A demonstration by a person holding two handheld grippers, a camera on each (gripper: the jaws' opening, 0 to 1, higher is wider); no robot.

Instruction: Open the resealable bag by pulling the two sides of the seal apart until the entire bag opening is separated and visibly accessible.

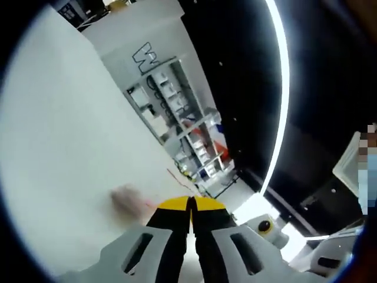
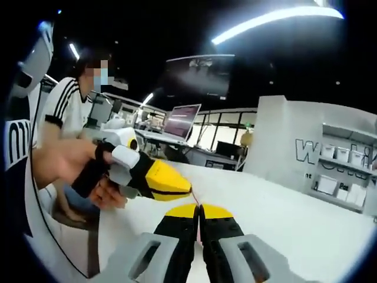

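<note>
The resealable bag is clear and hard to make out. Its thin red seal line (image 2: 195, 198) runs between the two grippers' tips, and the same seal line (image 1: 177, 178) crosses the white table in the left gripper view. My right gripper (image 2: 199, 207) has its yellow-tipped jaws pressed together, with a pinkish strip of the bag between them. A hand (image 2: 70, 165) brings my left gripper (image 2: 189, 190) in from the left, tips almost touching the right one. In its own view the left gripper (image 1: 191, 203) is shut at the seal line's end. A pink blur (image 1: 126, 197) lies to its left.
The white table (image 2: 294, 212) spreads under both grippers. A person in a striped shirt (image 2: 65, 112) sits at its left. A laptop (image 2: 182, 121) stands at the far edge. Shelves with white boxes (image 2: 347, 171) line the right wall, and the same shelves (image 1: 177, 100) appear behind the table (image 1: 59, 147).
</note>
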